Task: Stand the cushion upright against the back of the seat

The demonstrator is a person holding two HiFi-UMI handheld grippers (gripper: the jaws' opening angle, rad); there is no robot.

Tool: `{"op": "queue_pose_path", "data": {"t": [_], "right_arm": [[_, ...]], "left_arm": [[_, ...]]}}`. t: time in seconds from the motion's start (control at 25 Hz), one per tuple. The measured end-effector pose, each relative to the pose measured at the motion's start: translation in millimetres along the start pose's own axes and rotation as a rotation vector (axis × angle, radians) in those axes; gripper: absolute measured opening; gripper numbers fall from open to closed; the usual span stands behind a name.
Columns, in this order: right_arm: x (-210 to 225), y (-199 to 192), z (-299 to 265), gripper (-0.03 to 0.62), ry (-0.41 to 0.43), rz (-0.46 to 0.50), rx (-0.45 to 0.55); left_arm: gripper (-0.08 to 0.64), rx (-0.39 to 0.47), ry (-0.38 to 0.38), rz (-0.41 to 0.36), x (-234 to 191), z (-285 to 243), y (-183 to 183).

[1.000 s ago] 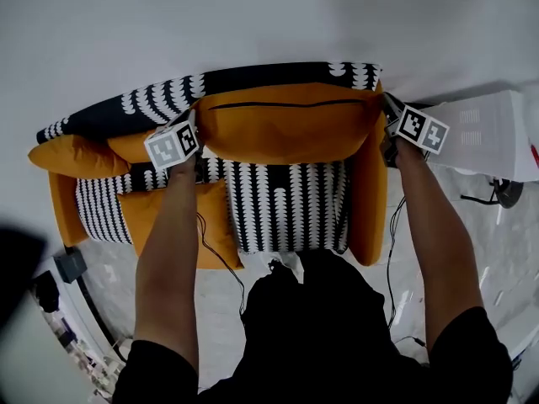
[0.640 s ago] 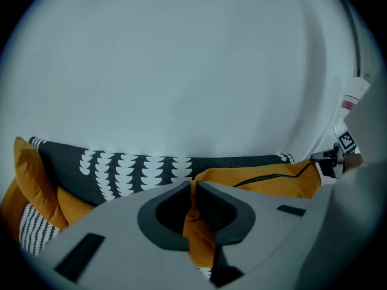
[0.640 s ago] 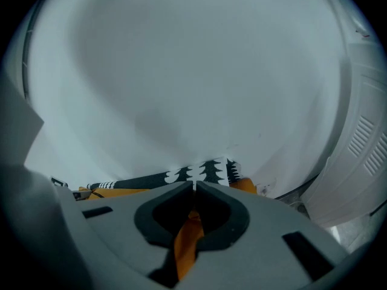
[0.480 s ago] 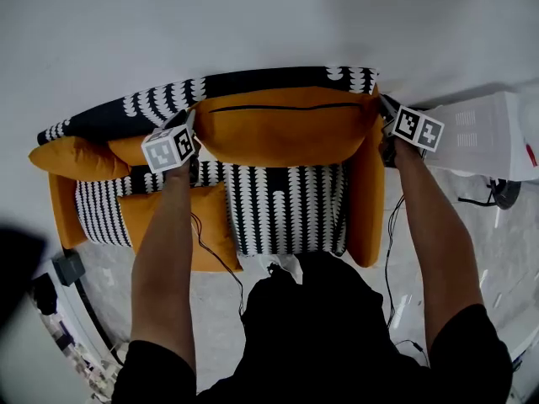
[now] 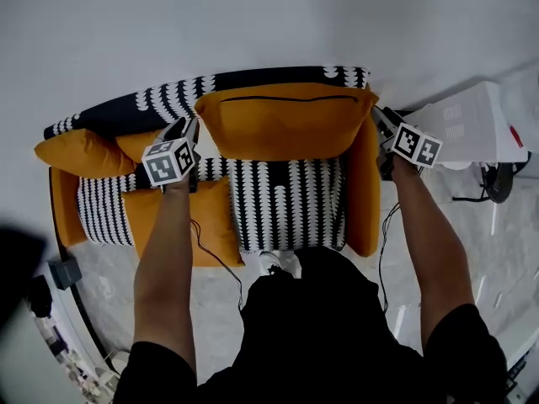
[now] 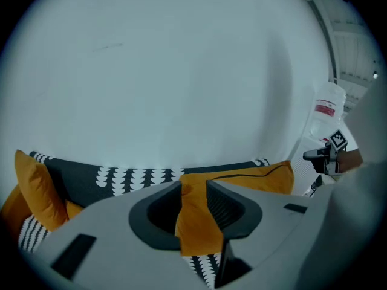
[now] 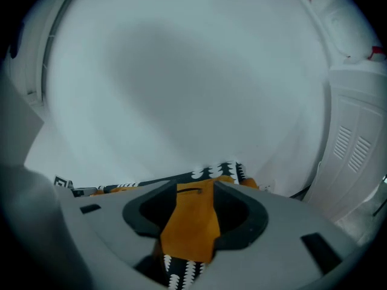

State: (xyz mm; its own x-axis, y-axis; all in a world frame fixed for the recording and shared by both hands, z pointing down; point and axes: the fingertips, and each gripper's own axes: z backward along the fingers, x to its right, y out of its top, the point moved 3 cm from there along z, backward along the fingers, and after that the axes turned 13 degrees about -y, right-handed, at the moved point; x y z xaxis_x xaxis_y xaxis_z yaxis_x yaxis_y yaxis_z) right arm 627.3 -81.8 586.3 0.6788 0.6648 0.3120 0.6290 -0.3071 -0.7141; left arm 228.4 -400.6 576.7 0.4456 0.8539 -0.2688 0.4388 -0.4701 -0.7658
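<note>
Cloth of the big orange cushion with a dark zip (image 5: pixel 282 123) shows in the gap of the left tongs (image 6: pixel 193 192). Their jaws are opening and do not squeeze it. The right tongs (image 7: pixel 195 192) are opening wide too, with the cushion's other end loose in their gap. The cushion stands upright on the striped black-and-white seat (image 5: pixel 286 204) and leans on the black-and-white patterned sofa back (image 5: pixel 156 99). An orange sofa arm (image 5: pixel 366 188) is just beside it on the right. A smaller orange cushion (image 5: pixel 221 217) lies flat on the seat to the left. Another orange cushion (image 5: pixel 76 151) rests at the far left end. A white box-like machine (image 5: pixel 467 124) stands beside the sofa.
</note>
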Motion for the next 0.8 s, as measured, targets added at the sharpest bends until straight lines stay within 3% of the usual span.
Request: {"op": "queue_pose_path", "data": {"t": [0.16,0.32,0.56,0.8], "right_arm": [[-52.2,-13.7,72.2,0.178,0.096,0.040,0.056],[-123.9,-42.3,148.3,0.052,0.254,0.165,0.066],[-211.4,-80.2,281.3,0.037,0.453,0.313,0.136],[-228.9,-138.6,377.4,0.037,0.430,0.392,0.163]], "left_arm": [[0.082,0.017,-0.070,-0.037,34.9,38.4,-16.1],[0.026,0.069,-0.171,-0.018,85.2,85.0,-26.6],[0.017,0.182,-0.375,-0.048,179.0,190.8,-52.1],[0.017,0.151,-0.397,-0.140,239.7,281.0,-108.4]]}}
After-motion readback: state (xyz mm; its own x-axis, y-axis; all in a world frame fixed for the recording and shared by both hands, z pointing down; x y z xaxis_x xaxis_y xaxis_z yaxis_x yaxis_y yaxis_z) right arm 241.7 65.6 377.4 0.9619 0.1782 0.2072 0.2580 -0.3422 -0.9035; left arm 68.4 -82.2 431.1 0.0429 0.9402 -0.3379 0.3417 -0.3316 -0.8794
